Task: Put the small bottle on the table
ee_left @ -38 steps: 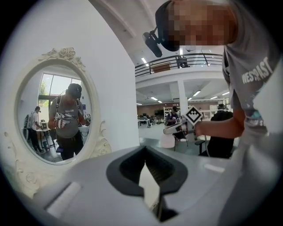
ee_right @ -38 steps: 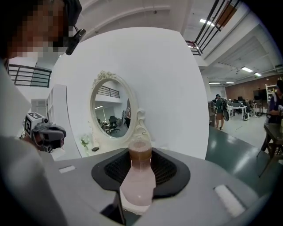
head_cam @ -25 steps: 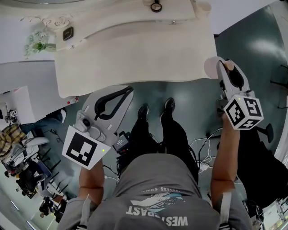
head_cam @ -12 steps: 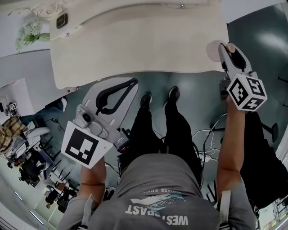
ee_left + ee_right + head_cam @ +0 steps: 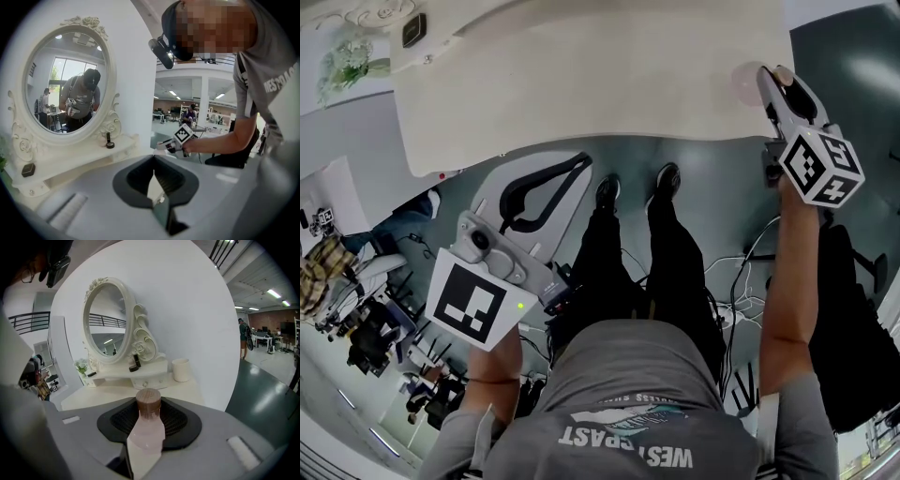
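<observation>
The small bottle (image 5: 146, 430) is pale pink with a brown cap and stands upright between the jaws of my right gripper (image 5: 148, 416), which is shut on it. In the head view the bottle (image 5: 747, 84) and my right gripper (image 5: 772, 77) hang at the right front corner of the cream dressing table (image 5: 581, 84). My left gripper (image 5: 578, 165) is lower, in front of the table's front edge, over the floor. Its jaws (image 5: 153, 160) meet at the tips with nothing between them.
An oval mirror (image 5: 108, 319) stands at the back of the table (image 5: 93, 398), with a white cup (image 5: 180, 370) to its right and small flowers (image 5: 342, 66) to its left. My legs and floor cables (image 5: 741, 300) are below the front edge.
Both grippers have sunk. The right one has carried the bottle closer to the table's right front corner. The left one stays shut in front of the table.
</observation>
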A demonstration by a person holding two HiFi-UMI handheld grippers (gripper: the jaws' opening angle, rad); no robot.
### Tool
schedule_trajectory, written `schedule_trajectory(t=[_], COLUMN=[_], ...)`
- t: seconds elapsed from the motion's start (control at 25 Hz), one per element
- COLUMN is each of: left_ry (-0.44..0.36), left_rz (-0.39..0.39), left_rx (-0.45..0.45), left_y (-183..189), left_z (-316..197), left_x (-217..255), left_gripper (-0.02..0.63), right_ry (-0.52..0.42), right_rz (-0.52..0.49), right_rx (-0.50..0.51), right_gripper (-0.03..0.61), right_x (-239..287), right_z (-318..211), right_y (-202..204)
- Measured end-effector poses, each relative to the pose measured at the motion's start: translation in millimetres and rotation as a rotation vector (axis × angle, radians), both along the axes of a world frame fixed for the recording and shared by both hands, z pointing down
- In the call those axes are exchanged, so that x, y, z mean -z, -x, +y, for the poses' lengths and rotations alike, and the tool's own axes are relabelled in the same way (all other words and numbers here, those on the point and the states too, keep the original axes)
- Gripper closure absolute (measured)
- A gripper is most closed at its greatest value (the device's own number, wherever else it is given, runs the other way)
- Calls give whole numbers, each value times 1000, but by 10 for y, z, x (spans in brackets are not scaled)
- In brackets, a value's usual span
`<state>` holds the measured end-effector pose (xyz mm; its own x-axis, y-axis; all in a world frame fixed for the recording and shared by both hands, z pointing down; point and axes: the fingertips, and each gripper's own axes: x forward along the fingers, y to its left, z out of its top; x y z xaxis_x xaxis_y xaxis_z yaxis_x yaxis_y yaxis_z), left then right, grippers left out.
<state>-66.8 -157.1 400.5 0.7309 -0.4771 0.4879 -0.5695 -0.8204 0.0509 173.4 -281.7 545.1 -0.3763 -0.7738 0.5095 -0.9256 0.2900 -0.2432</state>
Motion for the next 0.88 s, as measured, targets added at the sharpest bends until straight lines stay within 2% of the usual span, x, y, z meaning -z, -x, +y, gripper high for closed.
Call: schedule_trajectory(t=[0.44,0.64,0.88], left_ry=[34,48,54], left_rz=[-9,-13,-12], left_rx=[3,-2,-11], left_y=[6,-2,-80], left_z=[-26,-38,-27], left_x=[-248,-334,-363], left_gripper=[611,611,611], right_ry=[62,52,42], right_rz=[-63,-133,-154], right_rx=[-18,-37,-41], right_gripper=[434,434,434], right_x=[-415,-424,-421], right_z=[-60,-148,-150], right_y=[-20,-32,-72])
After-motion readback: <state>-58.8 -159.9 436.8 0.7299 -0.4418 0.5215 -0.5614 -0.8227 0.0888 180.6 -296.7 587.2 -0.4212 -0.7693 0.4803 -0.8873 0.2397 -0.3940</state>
